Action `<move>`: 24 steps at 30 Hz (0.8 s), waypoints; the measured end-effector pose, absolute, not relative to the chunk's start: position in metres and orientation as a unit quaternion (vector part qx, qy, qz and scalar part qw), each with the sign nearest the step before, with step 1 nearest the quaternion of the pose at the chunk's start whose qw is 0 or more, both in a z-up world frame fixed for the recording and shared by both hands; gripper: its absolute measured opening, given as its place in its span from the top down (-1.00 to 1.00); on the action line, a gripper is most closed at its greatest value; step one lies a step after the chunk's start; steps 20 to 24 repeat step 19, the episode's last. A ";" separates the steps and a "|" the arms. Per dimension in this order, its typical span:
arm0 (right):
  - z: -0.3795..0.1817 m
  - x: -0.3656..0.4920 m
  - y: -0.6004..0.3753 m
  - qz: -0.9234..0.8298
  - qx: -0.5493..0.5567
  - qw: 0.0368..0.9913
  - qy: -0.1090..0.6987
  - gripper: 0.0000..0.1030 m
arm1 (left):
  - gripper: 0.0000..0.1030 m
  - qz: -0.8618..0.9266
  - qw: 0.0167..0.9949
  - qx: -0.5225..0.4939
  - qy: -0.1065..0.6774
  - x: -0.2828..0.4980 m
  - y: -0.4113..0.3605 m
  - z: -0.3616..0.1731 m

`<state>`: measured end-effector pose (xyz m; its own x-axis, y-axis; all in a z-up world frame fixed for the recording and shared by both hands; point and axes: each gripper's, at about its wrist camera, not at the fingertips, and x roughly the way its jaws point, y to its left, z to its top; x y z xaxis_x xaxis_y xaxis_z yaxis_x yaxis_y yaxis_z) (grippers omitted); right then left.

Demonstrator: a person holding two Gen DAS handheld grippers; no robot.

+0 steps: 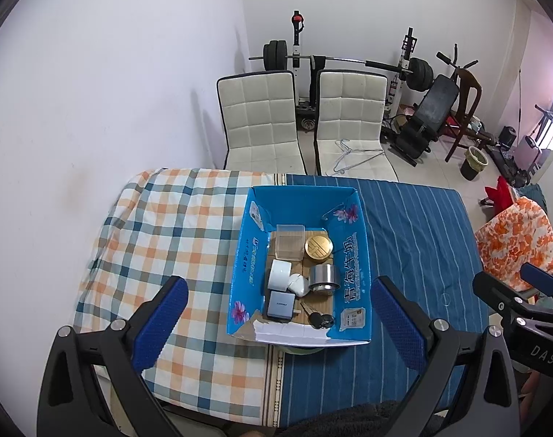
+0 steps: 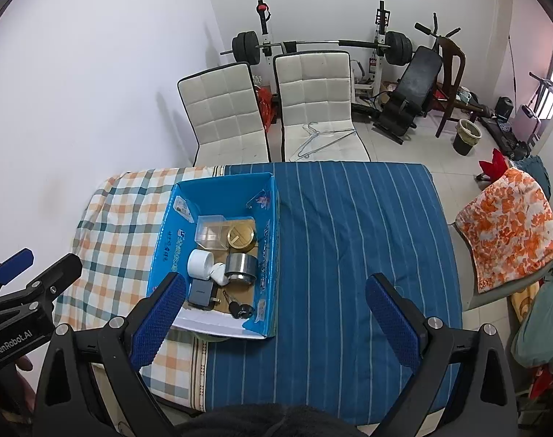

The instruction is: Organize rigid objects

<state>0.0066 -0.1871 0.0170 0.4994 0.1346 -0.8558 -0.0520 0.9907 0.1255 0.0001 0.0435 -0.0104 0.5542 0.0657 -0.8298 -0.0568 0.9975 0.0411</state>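
Both grippers hover above the table w/ nothing in them: left gripper (image 1: 276, 322) has its blue pads spread wide, right gripper (image 2: 274, 318) same, jaws apart and empty. The task's things all sit inside the blue cardboard box (image 1: 349, 255), which rests on the table where the checked cloth (image 1: 167, 225) meets the blue striped cloth (image 1: 422, 236). Inside, far end: a clear plastic box (image 1: 290, 242) w/ a round gold tin (image 1: 318, 245) just beside it. Mid: white rounded case (image 1: 279, 274), small white earbud-type case (image 1: 300, 284) touching it, steel tape roll or cup (image 1: 322, 277) at its right, can't tell which. Near end: grey charger block (image 1: 279, 304) and a key bunch w/ black fob (image 1: 318, 318). From both wrist views the cloths outside the box show no loose items, so the gathering part looks done or nearly so; judging by this, what's left is maybe tidying the layout in the box, since the items lie packed but not neatly lined up. Behind the table: two white chairs (image 1: 258, 120), gym gear at the wall.
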 end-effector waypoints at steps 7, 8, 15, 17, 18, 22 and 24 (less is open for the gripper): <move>0.018 0.007 -0.188 0.055 0.042 0.865 0.497 -0.96 | -1.00 0.035 0.878 0.001 0.477 -0.003 0.037 -0.014; 0.018 0.007 -0.188 0.055 0.042 0.865 0.497 -0.96 | -1.00 0.035 0.878 0.001 0.478 -0.003 0.037 -0.015; 0.018 0.008 -0.187 0.056 0.042 0.864 0.499 -0.96 | -1.00 0.039 0.879 -0.002 0.475 -0.004 0.036 -0.013; 0.018 0.008 -0.187 0.056 0.044 0.864 0.499 -0.96 | -1.00 0.040 0.879 -0.005 0.474 -0.004 0.037 -0.012; 0.018 0.008 -0.187 0.056 0.044 0.864 0.499 -0.96 | -1.00 0.039 0.880 -0.005 0.474 -0.003 0.037 -0.012; 0.017 0.008 -0.187 0.056 0.044 0.863 0.500 -0.96 | -1.00 0.039 0.879 -0.003 0.474 -0.003 0.038 -0.012; 0.017 0.008 -0.187 0.056 0.044 0.863 0.500 -0.96 | -1.00 0.039 0.879 -0.003 0.474 -0.003 0.038 -0.012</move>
